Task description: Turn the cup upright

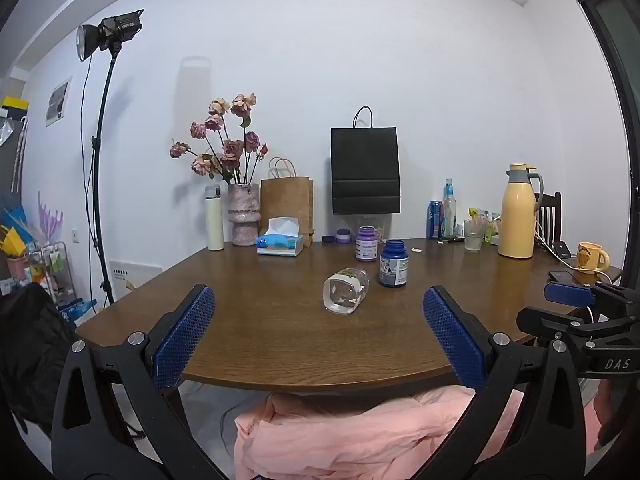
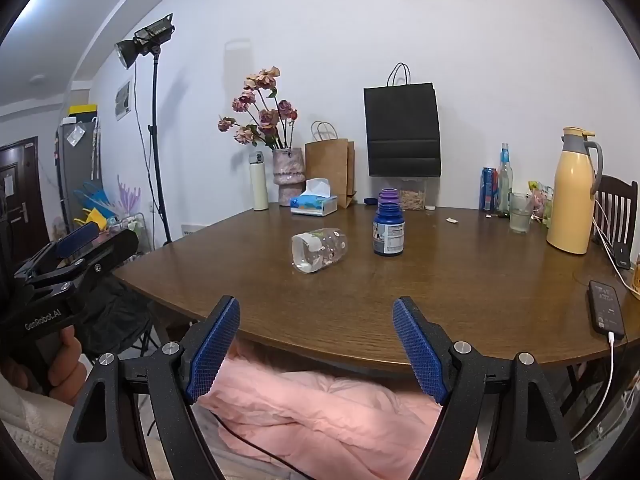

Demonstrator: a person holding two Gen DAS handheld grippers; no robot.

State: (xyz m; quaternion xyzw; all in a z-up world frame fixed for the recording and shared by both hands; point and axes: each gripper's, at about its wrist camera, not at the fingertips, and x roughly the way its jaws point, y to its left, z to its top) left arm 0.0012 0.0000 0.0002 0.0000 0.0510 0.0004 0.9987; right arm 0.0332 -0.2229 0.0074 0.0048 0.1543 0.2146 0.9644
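Nearest, the left gripper (image 1: 316, 326) and right gripper (image 2: 316, 342) hover at the near edge of the brown wooden table (image 1: 256, 320), both spread wide and empty. Mid-table, the clear cup (image 1: 346, 290) lies on its side, mouth toward the cameras. Just right of it stands a blue bottle (image 1: 393, 263). Farther back, a black paper bag (image 1: 365, 170) stands before the white wall.

Room, interior. White wall (image 1: 360, 40), plain. Brown wooden table (image 1: 260, 312), rounded front edge. Studio light on black stand (image 1: 105, 36) at 10 o'clock. Dark wooden chair (image 2: 616, 212) at 3 o'clock. Dark door (image 2: 18, 196) at 9 o'clock, possibly the entrance.
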